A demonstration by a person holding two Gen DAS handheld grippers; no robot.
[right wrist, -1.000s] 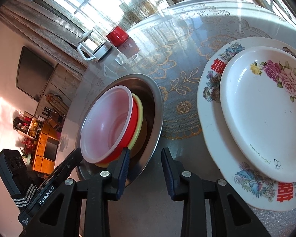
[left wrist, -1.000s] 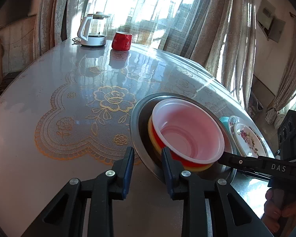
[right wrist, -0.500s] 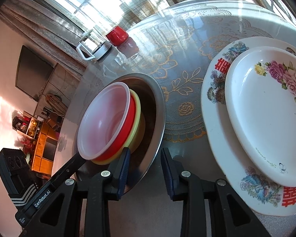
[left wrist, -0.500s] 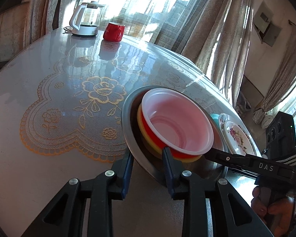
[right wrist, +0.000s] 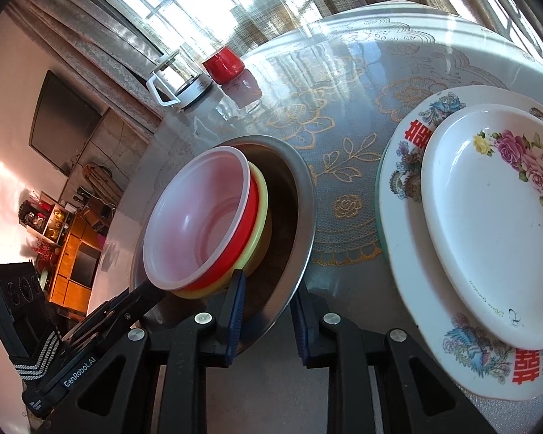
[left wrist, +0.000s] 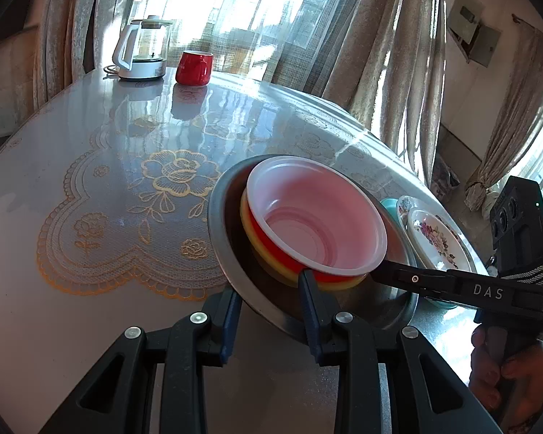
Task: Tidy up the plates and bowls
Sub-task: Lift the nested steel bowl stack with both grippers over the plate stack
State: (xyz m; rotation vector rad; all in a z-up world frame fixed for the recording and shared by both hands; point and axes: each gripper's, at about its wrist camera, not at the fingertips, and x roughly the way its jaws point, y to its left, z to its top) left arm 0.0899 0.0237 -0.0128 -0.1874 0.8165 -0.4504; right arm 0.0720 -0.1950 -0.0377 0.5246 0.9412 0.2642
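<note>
Legible markings:

- "DAS", white capitals, on the black arm of the right tool, seen from the left wrist camera.
- "GenRobot.AI", white, on the black body of the left tool, seen from the right wrist camera.
- Red double-happiness character, printed twice on the rim of the large patterned plate: once at its far rim, once at its near rim.
- Small script line on the rim of the white floral plate; too fine to read.
</note>
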